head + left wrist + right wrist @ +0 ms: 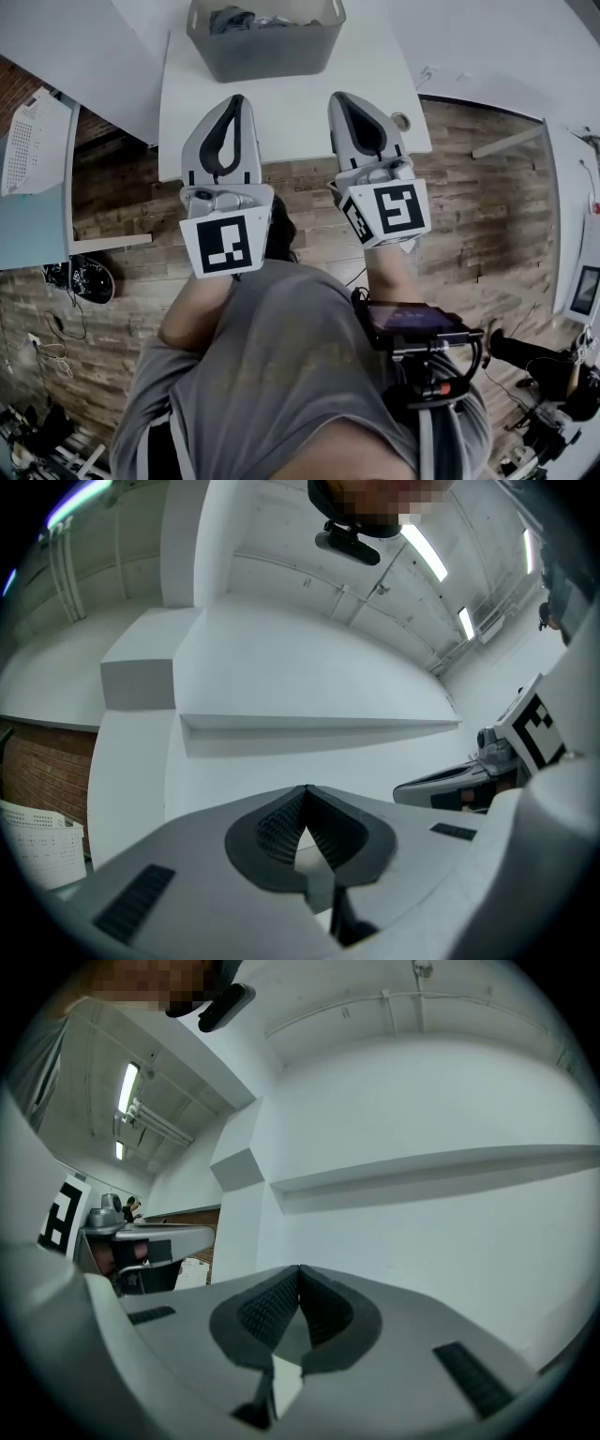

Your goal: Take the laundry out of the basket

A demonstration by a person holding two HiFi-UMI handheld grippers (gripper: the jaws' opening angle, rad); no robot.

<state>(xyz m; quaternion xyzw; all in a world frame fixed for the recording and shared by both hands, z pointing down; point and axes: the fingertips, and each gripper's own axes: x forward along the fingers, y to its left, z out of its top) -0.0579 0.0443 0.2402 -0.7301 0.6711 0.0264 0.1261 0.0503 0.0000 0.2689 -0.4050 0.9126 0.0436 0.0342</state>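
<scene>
Left claw (234,101) and right claw (343,98) — both pressed together, empty — hover before the basket (265,54) of laundry (246,19).

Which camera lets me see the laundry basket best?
The head view: the grey basket sits on the white table with laundry inside. The left and right gripper views don't show it, only white surfaces past their shut jaws.

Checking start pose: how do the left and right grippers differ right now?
Left gripper leans right toward the basket; right gripper leans left. Left gripper's marker cube shows one face; right gripper's marker cube shows two. Shared: both shut, empty, tips over the table.
</scene>
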